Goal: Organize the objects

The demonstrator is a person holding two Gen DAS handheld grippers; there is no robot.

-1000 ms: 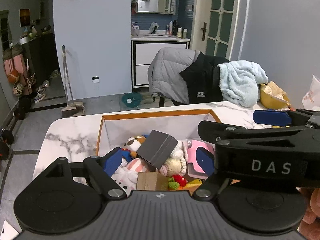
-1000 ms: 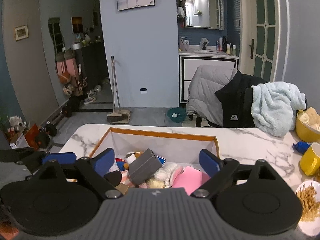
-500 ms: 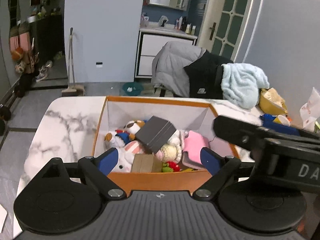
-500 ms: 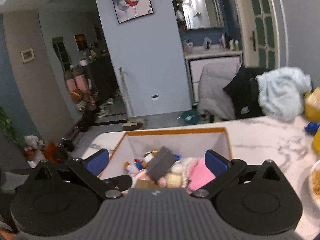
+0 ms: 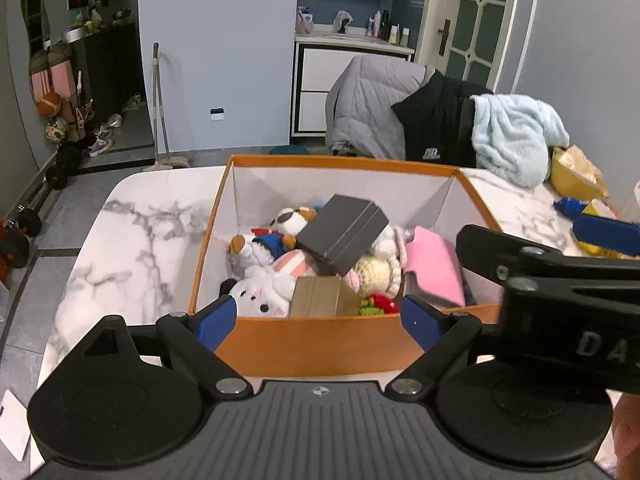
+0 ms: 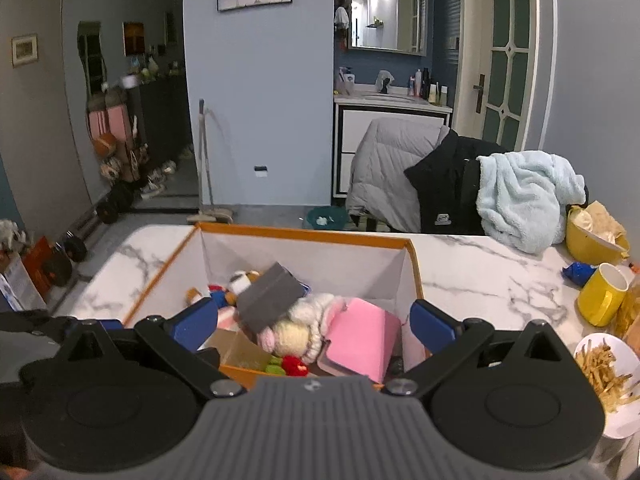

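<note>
The gray box [image 5: 343, 237] lies on top of the soft toys [image 5: 264, 276] and hides parts of them. The near wall of the orange box [image 5: 320, 340] hides what lies low inside. In the left view, the right gripper [image 5: 560, 280] covers the box's right corner and runs off the edge. The plate of fries [image 6: 612, 380] is cut off too.

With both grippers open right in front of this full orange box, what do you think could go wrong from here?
1. The grey box lies tilted on top of the soft toys; a nudge may make it slide or tip.
2. The right gripper and left gripper sit close together at the near wall of the orange box, so they might collide.
3. The yellow mug and plate of fries stand near the right gripper; a sideways swing could hit them.
</note>
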